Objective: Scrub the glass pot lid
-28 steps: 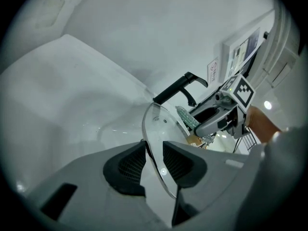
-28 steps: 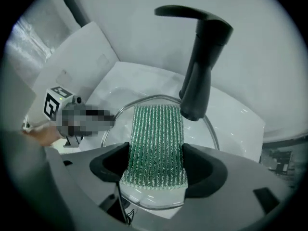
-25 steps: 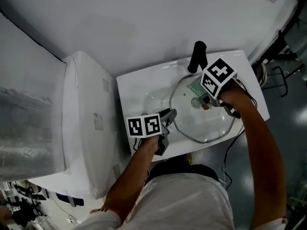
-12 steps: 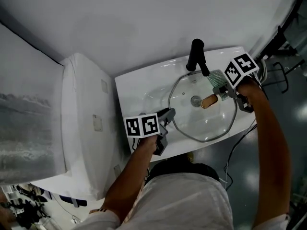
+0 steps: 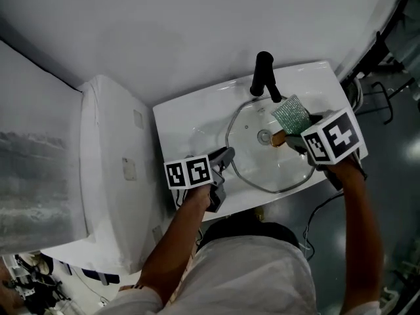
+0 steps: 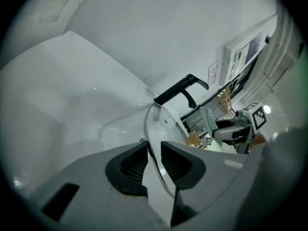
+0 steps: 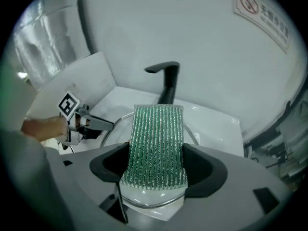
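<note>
The glass pot lid (image 5: 266,166), clear with a metal rim and a centre knob, is sitting in the white sink (image 5: 184,123). Your left hand-held gripper (image 5: 226,156), its jaws just closing, is clamping the rim. Your right hand-held gripper (image 5: 286,135) is pinching a green scouring pad (image 5: 291,113) over the lid's far edge, beside the black faucet (image 5: 262,74).
</note>
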`<state>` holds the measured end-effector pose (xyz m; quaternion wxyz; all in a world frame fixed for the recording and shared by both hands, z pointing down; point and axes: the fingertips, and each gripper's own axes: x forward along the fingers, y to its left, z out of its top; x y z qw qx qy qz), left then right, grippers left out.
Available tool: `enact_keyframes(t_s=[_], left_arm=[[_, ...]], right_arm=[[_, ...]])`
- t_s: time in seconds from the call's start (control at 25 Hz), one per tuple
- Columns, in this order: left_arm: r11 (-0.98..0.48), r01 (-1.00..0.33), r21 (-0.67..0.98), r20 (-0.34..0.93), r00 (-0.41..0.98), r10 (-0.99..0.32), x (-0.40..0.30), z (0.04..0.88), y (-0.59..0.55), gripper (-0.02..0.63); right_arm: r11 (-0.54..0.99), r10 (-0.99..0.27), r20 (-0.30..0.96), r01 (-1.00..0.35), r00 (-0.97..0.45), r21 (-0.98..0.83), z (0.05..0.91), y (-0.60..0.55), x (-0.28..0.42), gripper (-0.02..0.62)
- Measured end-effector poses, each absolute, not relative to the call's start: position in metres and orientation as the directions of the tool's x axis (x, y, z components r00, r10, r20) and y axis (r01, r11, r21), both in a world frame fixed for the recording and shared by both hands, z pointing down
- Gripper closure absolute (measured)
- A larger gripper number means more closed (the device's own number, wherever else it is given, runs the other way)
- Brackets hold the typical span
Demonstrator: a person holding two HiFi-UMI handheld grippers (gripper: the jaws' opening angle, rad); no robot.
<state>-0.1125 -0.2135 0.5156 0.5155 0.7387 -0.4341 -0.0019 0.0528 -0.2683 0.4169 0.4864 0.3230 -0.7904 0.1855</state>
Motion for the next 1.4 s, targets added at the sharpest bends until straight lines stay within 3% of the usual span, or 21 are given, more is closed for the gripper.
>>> enact_keyframes(t_s=[0.44,0.8,1.08,1.4], left_arm=[[-0.077,-0.638,0.766,0.436,0.605,-0.666,-0.114,0.515,-0.213,0.515],[-0.073,-0.645,0.761,0.441,0.597,-0.671,-0.114,0.515,-0.212,0.52],[-0.075,-0.65,0.756,0.445,0.596,-0.669,-0.115,0.515,-0.213,0.52],[-0.076,-0.655,0.752,0.451,0.595,-0.665,-0.115,0.515,-0.213,0.52]], right_arm=[[0.863,-0.384,0.897,-0.43,-0.218,0.265,0.445,-0.208,-0.045,0.256],[0.863,-0.412,0.902,-0.374,-0.132,0.34,0.473,-0.204,-0.05,0.256],[0.839,-0.383,0.899,-0.487,-0.21,0.244,0.462,-0.212,-0.036,0.256],[0.718,-0.361,0.893,-0.691,-0.267,0.084,0.452,-0.239,0.03,0.256]])
